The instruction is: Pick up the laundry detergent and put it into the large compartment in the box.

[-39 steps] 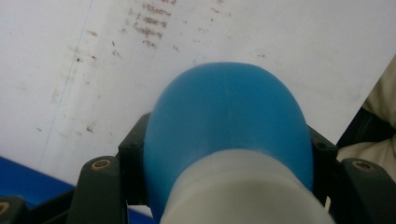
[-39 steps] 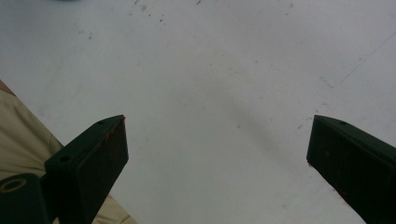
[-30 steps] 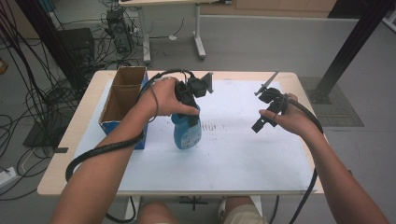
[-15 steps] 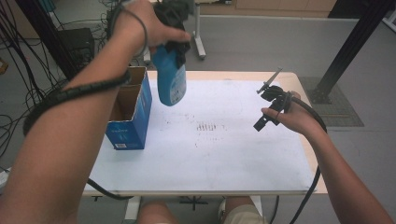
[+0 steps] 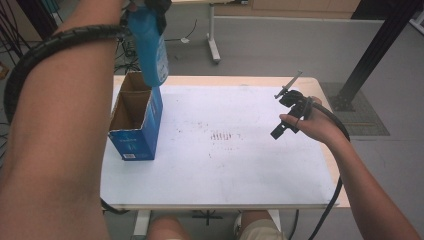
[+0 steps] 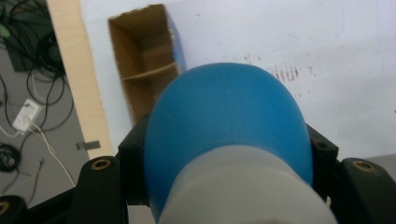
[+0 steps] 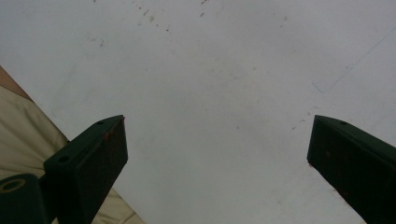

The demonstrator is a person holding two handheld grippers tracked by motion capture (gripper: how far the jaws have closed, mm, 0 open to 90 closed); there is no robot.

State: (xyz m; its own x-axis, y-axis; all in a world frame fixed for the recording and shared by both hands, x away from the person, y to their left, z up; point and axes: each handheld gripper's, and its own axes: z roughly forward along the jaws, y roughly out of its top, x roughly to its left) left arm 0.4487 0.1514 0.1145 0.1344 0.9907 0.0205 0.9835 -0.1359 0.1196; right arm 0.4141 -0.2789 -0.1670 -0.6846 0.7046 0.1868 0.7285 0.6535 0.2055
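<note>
I am holding the blue bottle (image 5: 150, 45) high in my left gripper (image 6: 224, 154), well above the desk (image 5: 225, 170) near its far left corner. The jaws are pressing in on either side of the bottle's body, just below its white neck end, so the bottle hangs base down. I judge that I am gripping it there so that the base can go into something narrow without the jaws getting in the way.

Directly under the bottle stands the open blue cardboard box (image 5: 134, 125), set along the desk's left edge. In the left gripper view I am looking down past the bottle into the box: a cardboard divider splits it into two compartments, and the parts of them I can see look empty, though the bottle hides some of the near one. The bottle is hanging over the far end of the box, which suggests I am lining it up with the far compartment, but I cannot tell that for sure.

My right gripper (image 5: 289, 107) is hovering low over the desk near its right edge, well apart from the box. Its jaws are spread wide with nothing between them, only bare white desk beneath. I am probably keeping it there out of the way.
</note>
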